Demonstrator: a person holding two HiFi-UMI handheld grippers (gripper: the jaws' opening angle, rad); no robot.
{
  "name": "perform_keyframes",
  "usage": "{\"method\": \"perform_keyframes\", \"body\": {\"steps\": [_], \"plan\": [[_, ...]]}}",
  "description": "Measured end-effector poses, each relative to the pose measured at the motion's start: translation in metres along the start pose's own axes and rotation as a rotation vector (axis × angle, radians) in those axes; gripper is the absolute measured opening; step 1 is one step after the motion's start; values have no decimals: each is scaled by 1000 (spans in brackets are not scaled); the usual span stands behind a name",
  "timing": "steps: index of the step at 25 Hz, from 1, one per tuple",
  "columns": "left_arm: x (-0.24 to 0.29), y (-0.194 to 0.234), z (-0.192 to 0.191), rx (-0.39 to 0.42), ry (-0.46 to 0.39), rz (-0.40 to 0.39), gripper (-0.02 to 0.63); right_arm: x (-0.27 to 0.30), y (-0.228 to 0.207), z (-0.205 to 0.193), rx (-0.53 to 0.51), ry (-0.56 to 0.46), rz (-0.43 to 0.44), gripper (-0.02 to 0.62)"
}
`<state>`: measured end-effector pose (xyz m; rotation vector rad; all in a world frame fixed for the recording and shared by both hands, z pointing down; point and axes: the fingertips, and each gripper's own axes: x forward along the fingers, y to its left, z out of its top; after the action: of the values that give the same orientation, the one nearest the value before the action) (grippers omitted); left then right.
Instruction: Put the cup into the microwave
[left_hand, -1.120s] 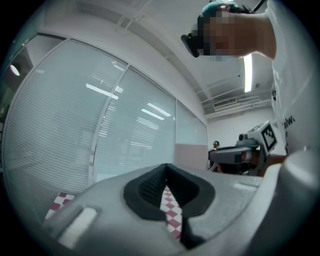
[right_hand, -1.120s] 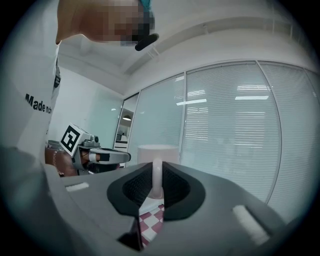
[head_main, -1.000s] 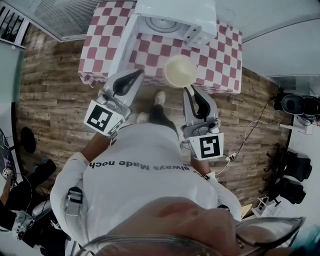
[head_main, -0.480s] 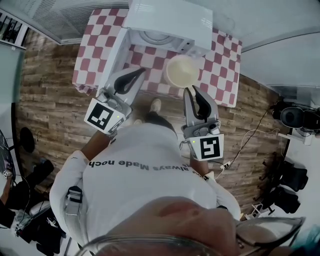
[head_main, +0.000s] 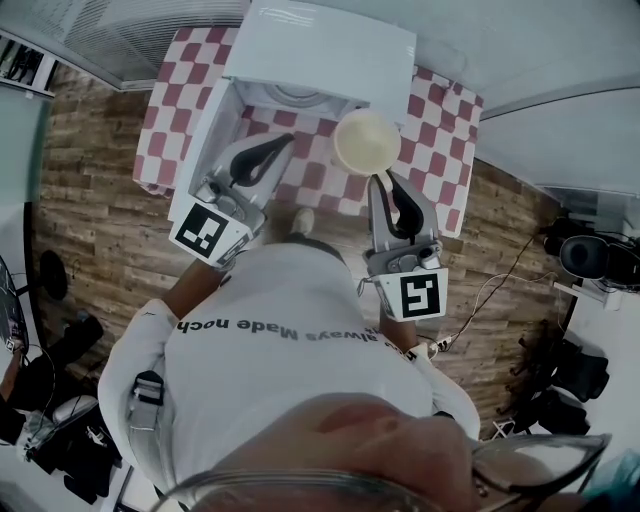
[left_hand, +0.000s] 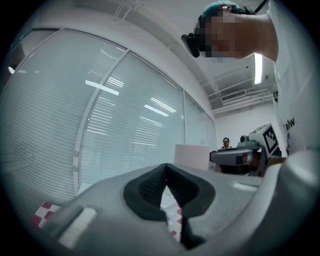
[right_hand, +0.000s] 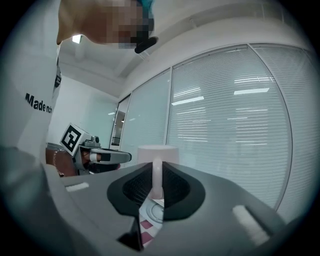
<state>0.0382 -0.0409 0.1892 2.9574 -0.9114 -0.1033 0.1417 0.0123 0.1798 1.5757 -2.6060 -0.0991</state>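
Observation:
A cream cup (head_main: 366, 140) hangs upright over the checked table (head_main: 440, 130), just right of the white microwave's (head_main: 320, 45) open front, where the turntable (head_main: 296, 95) shows. My right gripper (head_main: 384, 182) is shut on the cup's handle (right_hand: 157, 180), and the cup's body (right_hand: 158, 154) rises beyond the jaws. My left gripper (head_main: 272, 150) is shut on nothing, in front of the microwave's opening and beside the swung-out door (head_main: 212, 135). The left gripper view has the jaws (left_hand: 166, 182) closed together, with the cup (left_hand: 191, 156) and the right gripper (left_hand: 240, 156) beyond them.
The table's red-and-white cloth hangs over a wooden floor (head_main: 100, 230). Cables and dark equipment (head_main: 590, 255) lie at the right. A window with blinds (head_main: 120, 30) runs along the back left. The person's body fills the lower middle of the head view.
The table and microwave have drawn nearer under both grippers. The cup, still held, now hangs over the table close to the microwave's opening. The left gripper stays shut.

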Motion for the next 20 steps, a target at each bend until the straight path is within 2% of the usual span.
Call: {"method": "perform_keyframes", "body": {"steps": [9, 15, 20], "plan": [[40, 15, -12, -7, 0, 42, 5, 18, -42, -16, 0, 4, 30, 41], [45, 32, -12, -4, 2, 53, 5, 38, -45, -16, 9, 3, 46, 41], [40, 51, -7, 0, 1, 47, 5, 61, -39, -3, 28, -27, 27, 41]]}}
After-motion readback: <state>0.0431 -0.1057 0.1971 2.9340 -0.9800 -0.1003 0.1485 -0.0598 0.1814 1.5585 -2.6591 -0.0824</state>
